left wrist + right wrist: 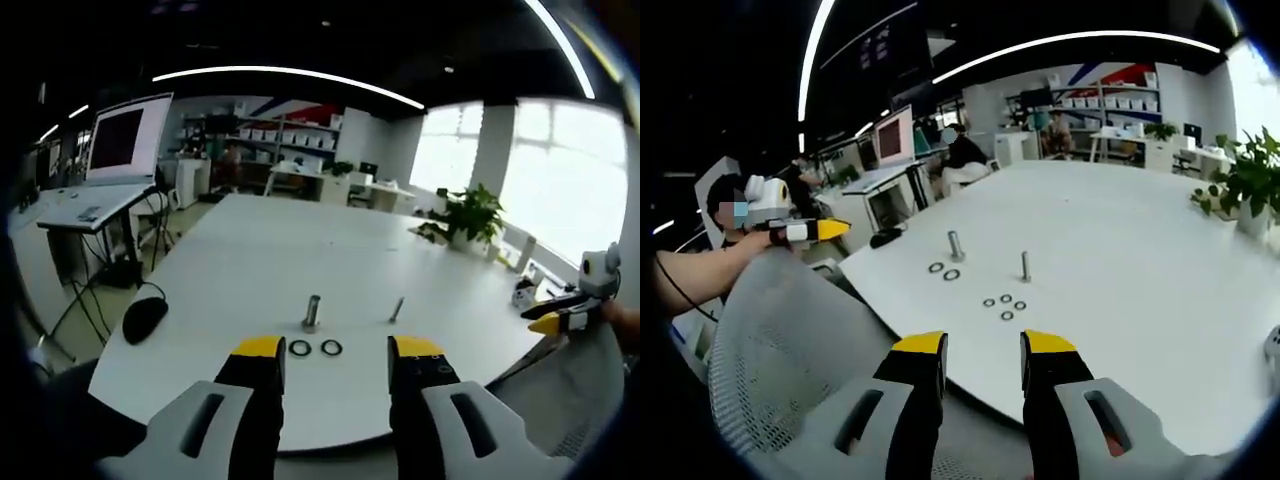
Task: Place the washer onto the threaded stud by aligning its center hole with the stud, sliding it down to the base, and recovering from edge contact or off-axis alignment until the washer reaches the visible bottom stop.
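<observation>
A: Yellow-tipped left claw (338,347) sits at the near edge of the white worktop (250,260), jaws parted wide, nothing between them. Right claw (983,343) likewise: jaws well apart, empty, hanging over the mesh chair back (780,340) off the worktop's edge

B: Washers?

A: Two large washers (315,348) lie flat side by side, just beyond the left claw's tips, almost centred in its gap. In the right gripper view the same pair (944,271) lies near the thick stud (956,245), and a cluster of four small washers (1004,306) lies nearer the thin stud (1025,266)

B: Studs' attitude?

A: Both stand upright on the worktop, long axis vertical. Thick stud (312,312) is directly behind the large pair, just beside them; thin stud (397,309) is apart to one side. No washer is on either stud yet

B: Which arm goes first?

A: Judgement: the left is nearer, since the large washers lie straight ahead of it along its jaw line. The right has the small cluster ahead but further off. Whichever picks must lift a flat ring off a flat surface, then bring its hole over the stud top from above

B: Containers?

A: None near the parts. A black mouse (144,318) rests at the worktop's far-left edge, a potted plant (468,214) further along
</observation>
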Demonstrator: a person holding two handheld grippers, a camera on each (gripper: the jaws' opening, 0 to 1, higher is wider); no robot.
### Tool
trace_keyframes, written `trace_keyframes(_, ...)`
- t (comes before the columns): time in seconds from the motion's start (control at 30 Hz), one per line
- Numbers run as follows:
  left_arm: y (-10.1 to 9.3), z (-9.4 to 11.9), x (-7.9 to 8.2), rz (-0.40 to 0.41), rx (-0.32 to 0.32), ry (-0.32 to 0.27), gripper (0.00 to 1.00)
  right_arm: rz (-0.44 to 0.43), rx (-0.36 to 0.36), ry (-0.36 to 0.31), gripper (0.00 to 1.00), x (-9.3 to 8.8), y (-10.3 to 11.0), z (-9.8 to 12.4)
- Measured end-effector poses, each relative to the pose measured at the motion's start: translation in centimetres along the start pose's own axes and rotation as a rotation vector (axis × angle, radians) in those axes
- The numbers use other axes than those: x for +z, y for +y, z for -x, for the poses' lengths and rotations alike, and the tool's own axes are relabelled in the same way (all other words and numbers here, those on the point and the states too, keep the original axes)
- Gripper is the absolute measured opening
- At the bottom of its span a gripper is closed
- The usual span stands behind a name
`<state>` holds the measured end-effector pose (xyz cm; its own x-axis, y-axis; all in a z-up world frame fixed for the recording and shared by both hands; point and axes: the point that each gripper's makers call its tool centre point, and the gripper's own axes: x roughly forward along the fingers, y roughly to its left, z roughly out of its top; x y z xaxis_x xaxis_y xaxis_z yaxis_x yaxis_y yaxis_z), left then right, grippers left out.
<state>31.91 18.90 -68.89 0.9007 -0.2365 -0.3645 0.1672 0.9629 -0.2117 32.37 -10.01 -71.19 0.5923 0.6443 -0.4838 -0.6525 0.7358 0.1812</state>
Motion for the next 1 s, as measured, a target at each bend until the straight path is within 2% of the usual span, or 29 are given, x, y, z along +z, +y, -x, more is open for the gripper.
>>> trace_keyframes(0.2, -0.10, 0.03, 0.15, -0.005, -0.003, -0.009, 0.37, -0.007, -0.003, -0.011, 0.31, 0.17, -0.13, 0.05)
trace_keyframes(0.43, -0.16, 0.01, 0.34, 0.001, -0.013, -0.018, 0.35, -0.008, 0.004, 0.007, 0.31, -0.03, 0.00, -0.11)
trace_keyframes(0.67, -0.35, 0.06, 0.06, -0.005, -0.019, -0.003, 0.31, -0.031, 0.016, 0.008, 0.31, -0.18, 0.23, -0.10)
trace_keyframes(0.77, -0.55, 0.15, -0.14, -0.034, -0.026, 0.006, 0.26, -0.033, 0.023, 0.018, 0.31, -0.29, 0.36, -0.22)
trace_keyframes(0.9, -0.64, -0.02, -0.53, -0.038, -0.038, 0.034, 0.26, -0.040, 0.022, 0.052, 0.31, -0.78, 0.27, -0.41)
trace_keyframes(1.0, -0.70, -0.06, -0.45, -0.028, -0.043, 0.030, 0.26, -0.023, 0.032, 0.057, 0.31, -0.75, 0.36, -0.51)
